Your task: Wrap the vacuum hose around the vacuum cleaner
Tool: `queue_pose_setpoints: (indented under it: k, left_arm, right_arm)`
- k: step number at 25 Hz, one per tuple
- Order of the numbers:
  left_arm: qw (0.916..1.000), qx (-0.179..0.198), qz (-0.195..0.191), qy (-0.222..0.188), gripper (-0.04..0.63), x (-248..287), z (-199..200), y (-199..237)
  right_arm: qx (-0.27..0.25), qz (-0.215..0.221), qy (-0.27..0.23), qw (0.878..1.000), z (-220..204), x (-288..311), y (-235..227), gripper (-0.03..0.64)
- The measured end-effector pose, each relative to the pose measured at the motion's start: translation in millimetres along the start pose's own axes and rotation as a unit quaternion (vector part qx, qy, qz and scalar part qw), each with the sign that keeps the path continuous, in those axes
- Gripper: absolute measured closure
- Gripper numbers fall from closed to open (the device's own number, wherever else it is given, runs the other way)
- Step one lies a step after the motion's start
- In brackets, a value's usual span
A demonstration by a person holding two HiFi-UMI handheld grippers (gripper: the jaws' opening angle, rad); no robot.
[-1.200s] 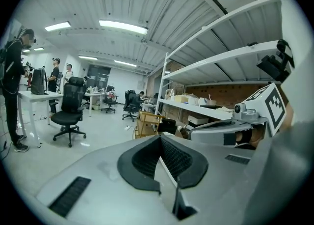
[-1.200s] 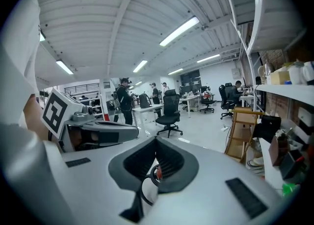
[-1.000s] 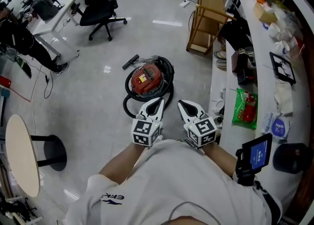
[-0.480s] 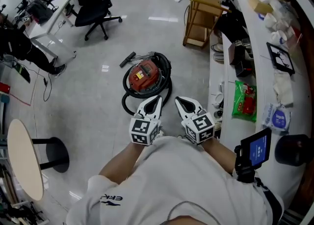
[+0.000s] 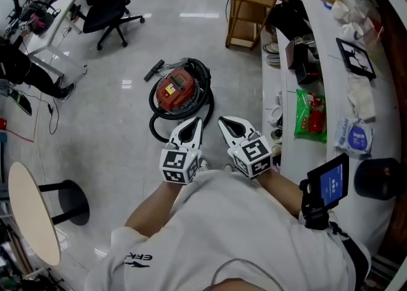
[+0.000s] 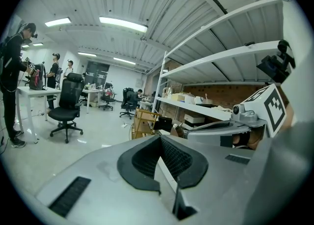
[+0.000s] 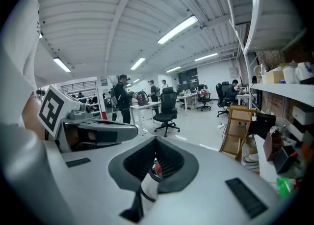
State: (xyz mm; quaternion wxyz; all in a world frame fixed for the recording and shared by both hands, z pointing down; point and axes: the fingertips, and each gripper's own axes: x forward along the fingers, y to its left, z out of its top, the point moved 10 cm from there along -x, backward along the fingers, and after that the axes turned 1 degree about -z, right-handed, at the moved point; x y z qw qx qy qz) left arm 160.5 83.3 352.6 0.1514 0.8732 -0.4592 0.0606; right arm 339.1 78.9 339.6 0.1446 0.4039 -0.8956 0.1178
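Note:
The red canister vacuum cleaner [image 5: 173, 88] sits on the grey floor, with its black hose [image 5: 206, 93] coiled round the body. One loop of hose [image 5: 156, 132] lies loose on the floor in front, and the nozzle [image 5: 152, 69] rests behind to the left. My left gripper [image 5: 198, 121] and right gripper [image 5: 222, 120] are held side by side just short of the vacuum, above the floor. Both are shut with nothing in them. In the left gripper view the jaws [image 6: 159, 139] meet. The right gripper view shows its jaws [image 7: 156, 141] meeting too, with a sliver of red vacuum [image 7: 155, 170] below.
A long white counter [image 5: 331, 86] runs down the right with a green packet [image 5: 307, 117] and clutter on it. A wooden rack [image 5: 245, 7] stands beyond the vacuum, an office chair [image 5: 105, 7] at back left and a round table [image 5: 28, 210] at near left. People work at far desks.
The head view has swung, so the vacuum, counter and grippers sit a little higher and further left in the picture. Both grippers stay shut and side by side.

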Motion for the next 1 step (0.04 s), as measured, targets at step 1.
queue_pose_setpoints:
  k: [1]
  left_arm:
    - [1.0000, 0.000, 0.002, -0.001, 0.594, -0.3, 0.8, 1.4]
  right_arm:
    - [-0.002, 0.002, -0.001, 1.000, 1.4, 2.2, 0.0, 0.614]
